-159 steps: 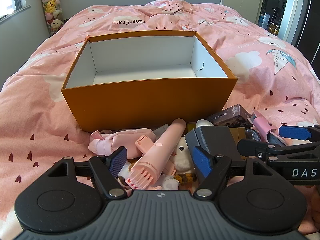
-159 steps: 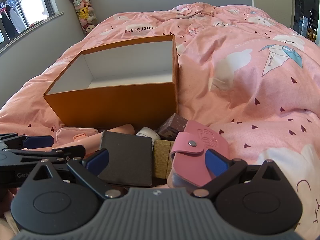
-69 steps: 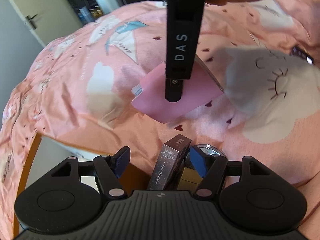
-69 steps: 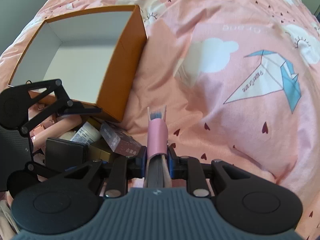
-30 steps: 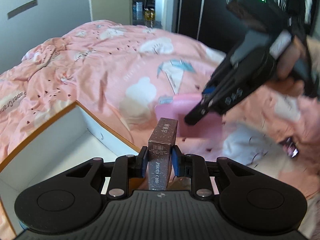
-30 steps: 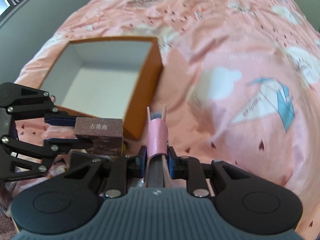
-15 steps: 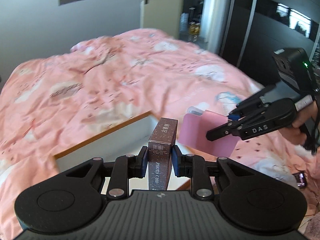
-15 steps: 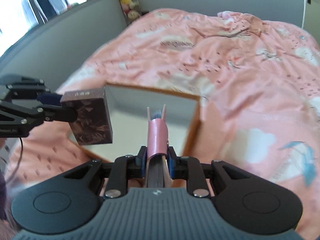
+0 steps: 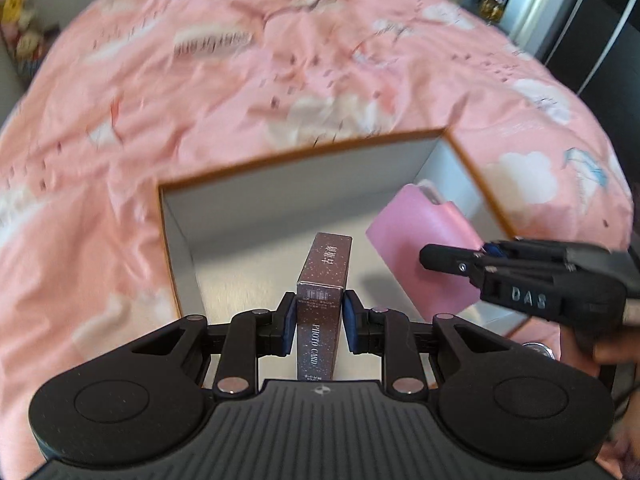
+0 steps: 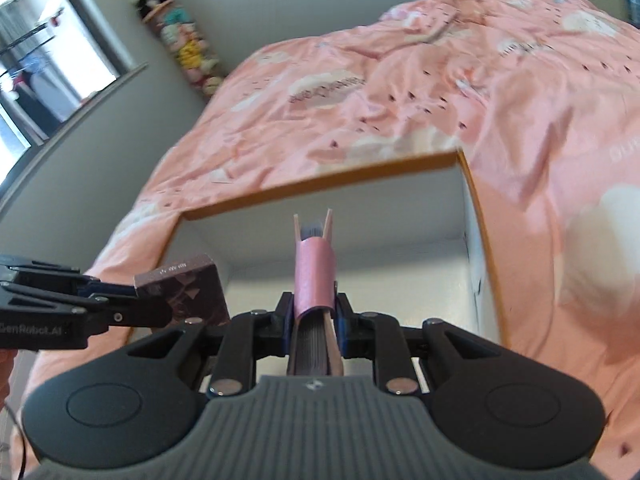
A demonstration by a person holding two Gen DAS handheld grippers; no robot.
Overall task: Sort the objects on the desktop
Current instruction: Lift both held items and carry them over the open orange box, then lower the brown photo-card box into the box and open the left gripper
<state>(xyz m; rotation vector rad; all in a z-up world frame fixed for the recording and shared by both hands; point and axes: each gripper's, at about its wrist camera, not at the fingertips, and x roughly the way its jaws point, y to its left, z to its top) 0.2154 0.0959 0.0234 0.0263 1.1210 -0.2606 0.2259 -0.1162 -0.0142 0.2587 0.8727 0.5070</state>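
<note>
My left gripper (image 9: pixel 319 326) is shut on a brown photo card box (image 9: pixel 323 296), held upright over the open orange box (image 9: pixel 296 152) with its white inside. My right gripper (image 10: pixel 313 326) is shut on a pink card holder (image 10: pixel 314 276), also held over the orange box (image 10: pixel 320 192). In the left wrist view the pink card holder (image 9: pixel 424 248) hangs at the right of the box opening in the right gripper (image 9: pixel 486 254). In the right wrist view the photo card box (image 10: pixel 188 292) and left gripper (image 10: pixel 106 296) are at the left.
The orange box sits on a bed with a pink patterned duvet (image 9: pixel 200 80). A column of plush toys (image 10: pixel 180 36) stands by the grey wall next to a window (image 10: pixel 44 64). A round metal object (image 9: pixel 538 350) shows at the lower right in the left wrist view.
Both grippers have swung further over the orange box and tilted down toward its white inside, each still holding its item. The two grippers have come closer together.
</note>
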